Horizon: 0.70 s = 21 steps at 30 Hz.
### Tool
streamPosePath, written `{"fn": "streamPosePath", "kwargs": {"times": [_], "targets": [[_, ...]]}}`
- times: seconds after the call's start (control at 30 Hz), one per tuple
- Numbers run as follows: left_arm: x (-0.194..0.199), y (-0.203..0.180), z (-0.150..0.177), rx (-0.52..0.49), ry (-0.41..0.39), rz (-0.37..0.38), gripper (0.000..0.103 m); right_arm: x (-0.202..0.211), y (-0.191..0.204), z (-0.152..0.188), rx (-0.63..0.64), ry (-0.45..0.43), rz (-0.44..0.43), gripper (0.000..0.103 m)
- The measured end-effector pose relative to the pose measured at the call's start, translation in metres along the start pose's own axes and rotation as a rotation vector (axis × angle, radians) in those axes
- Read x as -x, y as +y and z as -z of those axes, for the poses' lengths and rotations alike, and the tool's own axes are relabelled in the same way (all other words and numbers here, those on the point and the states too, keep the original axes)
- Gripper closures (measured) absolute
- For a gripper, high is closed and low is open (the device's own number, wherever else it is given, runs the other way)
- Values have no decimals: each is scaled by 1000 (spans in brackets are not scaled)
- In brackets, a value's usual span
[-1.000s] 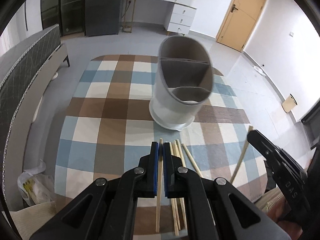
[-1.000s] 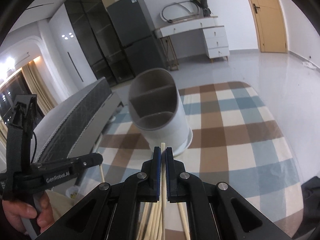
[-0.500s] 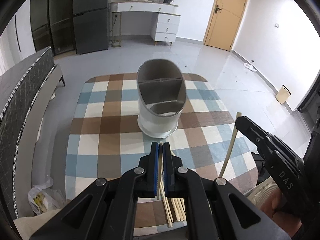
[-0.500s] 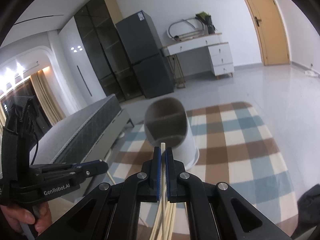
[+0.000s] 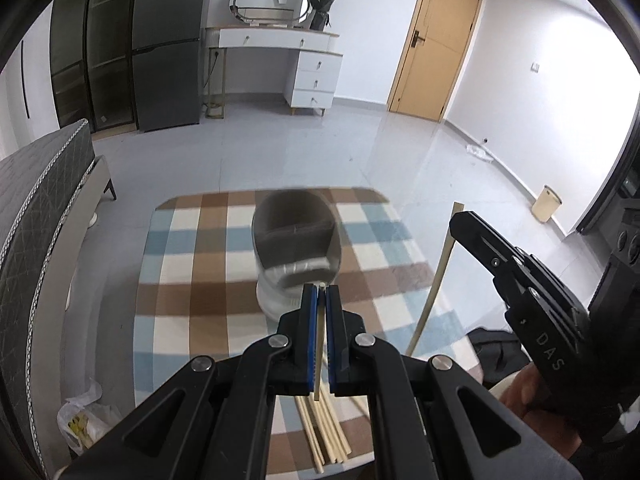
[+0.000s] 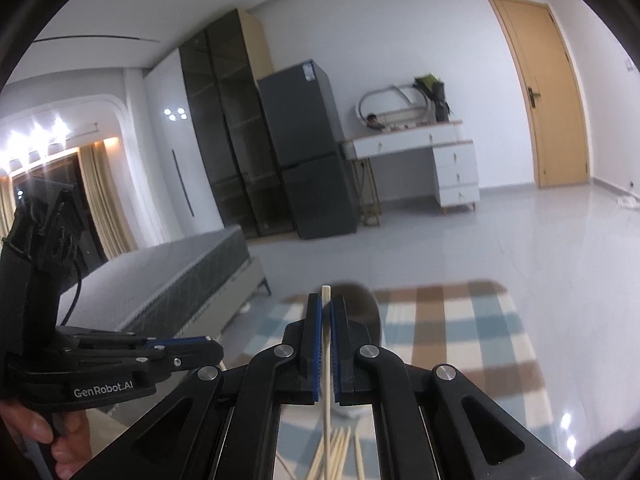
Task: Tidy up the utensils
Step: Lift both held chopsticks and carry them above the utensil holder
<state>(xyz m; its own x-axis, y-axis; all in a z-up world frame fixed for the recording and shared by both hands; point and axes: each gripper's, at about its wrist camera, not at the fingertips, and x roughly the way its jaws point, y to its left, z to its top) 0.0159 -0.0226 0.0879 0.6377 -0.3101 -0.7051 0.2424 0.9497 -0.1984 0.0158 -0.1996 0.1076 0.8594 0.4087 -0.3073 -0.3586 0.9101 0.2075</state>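
A grey divided utensil holder [image 5: 296, 248] stands on the checked table [image 5: 192, 300]; in the right wrist view [image 6: 362, 308] it is mostly hidden behind the fingers. My left gripper [image 5: 319, 292] is shut on one pale chopstick [image 5: 319, 344], held high above the table. My right gripper [image 6: 326, 304] is shut on another chopstick [image 6: 327, 360], which also shows in the left wrist view [image 5: 434, 280] at right. Several loose chopsticks [image 5: 326, 432] lie on the table near its front edge, below both grippers.
A grey bed [image 5: 36, 216] runs along the table's left side. A plastic bag [image 5: 84, 420] lies on the floor at lower left. A white desk [image 5: 280, 64], dark cabinets [image 5: 120, 48] and a wooden door [image 5: 436, 40] stand at the far wall.
Both grippers have risen well above the table, each with its chopstick lifted off the pile. The holder now looks smaller and farther below.
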Motion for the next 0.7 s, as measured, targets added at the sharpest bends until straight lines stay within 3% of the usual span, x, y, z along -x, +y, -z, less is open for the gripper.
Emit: {"fn": "streamPosePath", "kwargs": {"times": [0.33,0.53,0.7], "targets": [[13,8,-75,2,-91,39,103,-32,7,-74,116,-143,-57,100],[-4,22,-116,5,-127,39,103,-72,7,-94,146,-201,-86,100],[-20,36,-133,13,-147,39,103,-104,0,-92,139,-245,-87,100]]}}
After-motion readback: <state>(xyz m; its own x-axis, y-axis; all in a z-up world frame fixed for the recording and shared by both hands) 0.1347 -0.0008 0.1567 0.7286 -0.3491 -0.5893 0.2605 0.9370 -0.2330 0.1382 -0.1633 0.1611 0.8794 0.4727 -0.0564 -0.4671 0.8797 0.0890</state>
